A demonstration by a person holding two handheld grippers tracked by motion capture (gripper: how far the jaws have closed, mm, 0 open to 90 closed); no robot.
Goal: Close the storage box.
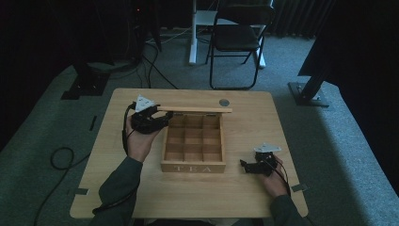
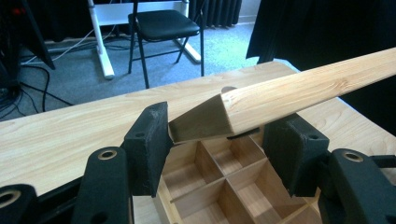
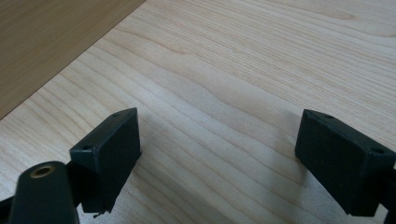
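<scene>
Tongs of the left hand (image 1: 155, 117) (image 2: 217, 140) sit wide around the end of the lid (image 1: 195, 109) (image 2: 299, 91), which stands raised over the tea box (image 1: 193, 150) (image 2: 224, 182); whether the pads touch it I cannot tell. The box sits mid-surface (image 1: 244, 188), its compartments empty. The right tongs (image 1: 248, 166) (image 3: 219, 154) gape wide just above bare wood beside the box.

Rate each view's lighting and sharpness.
High view: dim and soft, the tea box lettering barely legible. Left gripper view: brighter, the lid grain crisp. Right gripper view: evenly lit, the right hand-held gripper casting soft shadows on the table.
</scene>
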